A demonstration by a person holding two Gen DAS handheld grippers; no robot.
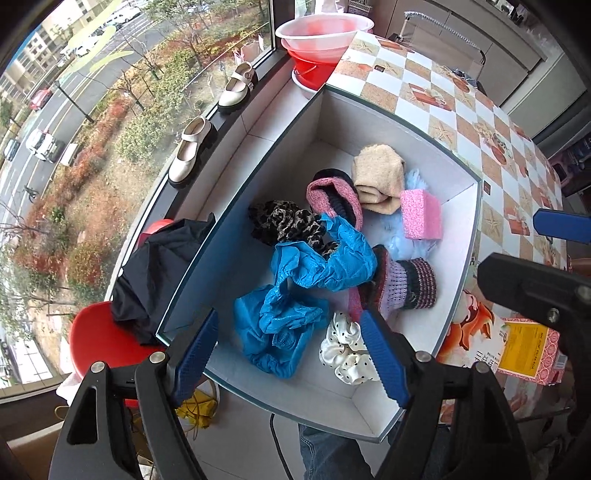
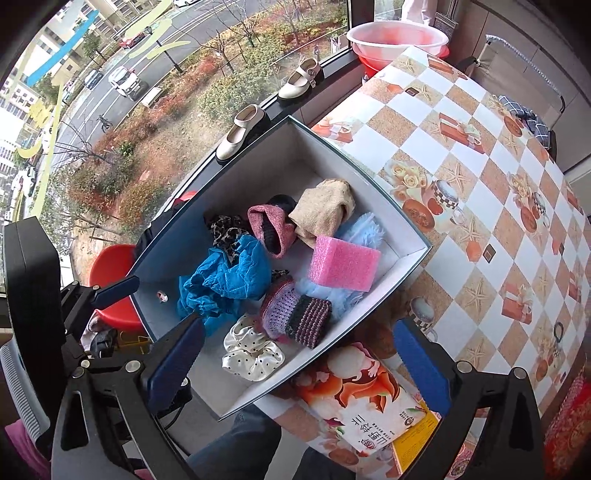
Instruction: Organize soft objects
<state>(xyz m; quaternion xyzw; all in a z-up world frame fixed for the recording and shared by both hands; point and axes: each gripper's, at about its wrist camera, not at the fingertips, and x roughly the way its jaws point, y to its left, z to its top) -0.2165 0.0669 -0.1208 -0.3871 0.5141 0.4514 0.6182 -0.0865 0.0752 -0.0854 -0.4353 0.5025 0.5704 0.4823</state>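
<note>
A white box (image 1: 258,177) (image 2: 402,221) at the table's edge holds soft things: blue crinkled covers (image 1: 314,266) (image 2: 225,275), a pink sponge (image 1: 421,214) (image 2: 343,262), a beige cloth (image 1: 378,177) (image 2: 325,210), a pink knit piece (image 1: 328,192) (image 2: 269,225), a striped knit piece (image 1: 410,284) (image 2: 295,314), a leopard scrunchie (image 1: 284,221), a white dotted scrunchie (image 1: 347,352) (image 2: 251,350) and light blue fluff (image 1: 402,243) (image 2: 362,225). My left gripper (image 1: 291,358) is open and empty above the box's near end. My right gripper (image 2: 299,365) is open and empty over the box's near corner.
The checkered tablecloth (image 2: 480,184) (image 1: 461,110) lies right of the box. A printed carton (image 2: 369,413) (image 1: 517,347) lies at the near table edge. Red stools (image 1: 103,332) (image 2: 110,273), a black cloth (image 1: 159,266), shoes (image 1: 192,151) on the sill and basins (image 1: 321,33) stand left and beyond.
</note>
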